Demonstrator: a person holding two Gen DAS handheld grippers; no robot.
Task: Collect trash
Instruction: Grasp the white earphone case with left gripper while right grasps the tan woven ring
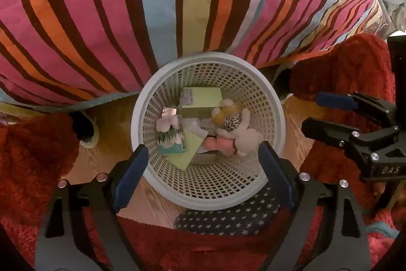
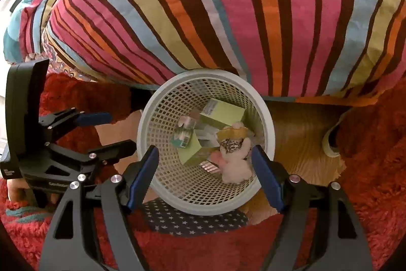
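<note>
In the left wrist view, the left gripper (image 1: 203,169) is held with jaws apart above a white mesh wastebasket (image 1: 149,103); a green carton (image 1: 203,103) and plush doll (image 1: 236,128) are seen inside. The right gripper (image 1: 322,113), also apart, is seen alongside.

In the right wrist view, a striped bedspread (image 2: 228,12) is seen ahead, a red shag rug (image 2: 375,144) and wooden floor (image 2: 299,144) below.

Striped bedspread (image 1: 157,4), red rug (image 2: 375,144), wooden floor (image 2: 299,144)
</note>
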